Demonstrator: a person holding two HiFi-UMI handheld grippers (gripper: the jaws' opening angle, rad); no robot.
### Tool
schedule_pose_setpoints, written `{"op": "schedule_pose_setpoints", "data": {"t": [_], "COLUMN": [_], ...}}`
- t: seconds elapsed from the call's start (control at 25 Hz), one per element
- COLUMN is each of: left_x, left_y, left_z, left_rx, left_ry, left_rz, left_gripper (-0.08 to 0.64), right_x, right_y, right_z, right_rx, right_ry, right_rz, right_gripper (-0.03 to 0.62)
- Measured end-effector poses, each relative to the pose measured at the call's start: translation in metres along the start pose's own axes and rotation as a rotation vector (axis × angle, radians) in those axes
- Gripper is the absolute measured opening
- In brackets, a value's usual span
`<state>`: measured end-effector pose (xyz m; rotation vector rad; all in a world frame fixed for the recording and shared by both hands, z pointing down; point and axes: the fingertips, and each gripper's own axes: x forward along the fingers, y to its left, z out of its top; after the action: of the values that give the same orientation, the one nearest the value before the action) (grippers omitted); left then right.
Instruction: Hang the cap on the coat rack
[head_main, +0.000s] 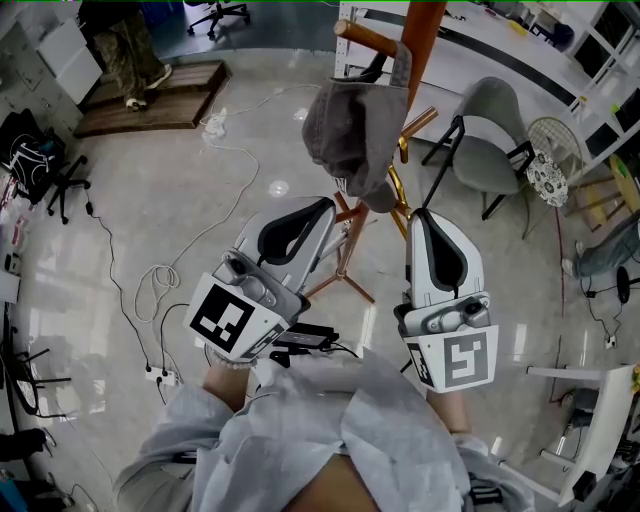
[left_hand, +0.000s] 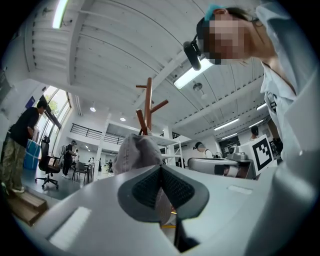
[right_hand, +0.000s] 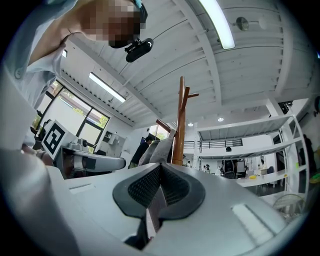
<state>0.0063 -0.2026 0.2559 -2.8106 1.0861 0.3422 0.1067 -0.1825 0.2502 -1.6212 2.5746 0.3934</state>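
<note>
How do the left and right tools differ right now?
The left tool angles in toward the coat rack; the right tool points straight ahead. The left tool faces the cap's broad crown; the right tool sees it narrow, beside the coat rack. Both are shut on nothing, near the hanging cap.

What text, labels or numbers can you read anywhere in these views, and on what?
None: no words, brands or numbers are readable in any view.
Black-and-white square marker on the left claw: a coded pattern, no letters.
Black-and-white square marker on the right claw: the same.
Grey fabric cap: no visible print.
</note>
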Motion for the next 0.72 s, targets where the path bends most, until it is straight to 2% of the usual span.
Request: {"op": "schedule_pose_setpoints", "data": {"t": [0.72], "left_x": [-0.0031], "left_y": [0.006], "left_z": [-0.0047], "left_rx": [-0.009], "left_ry": [0.012], "left_rz": [0.006], "left_gripper": [0.003], "right_x": [0.0051], "right_y": [0.0035], "right_z": [-0.0042], "right_rx": [-0.002], "right_ry": [0.019], "right_rz": [0.005], "right_gripper": [0.006]}}
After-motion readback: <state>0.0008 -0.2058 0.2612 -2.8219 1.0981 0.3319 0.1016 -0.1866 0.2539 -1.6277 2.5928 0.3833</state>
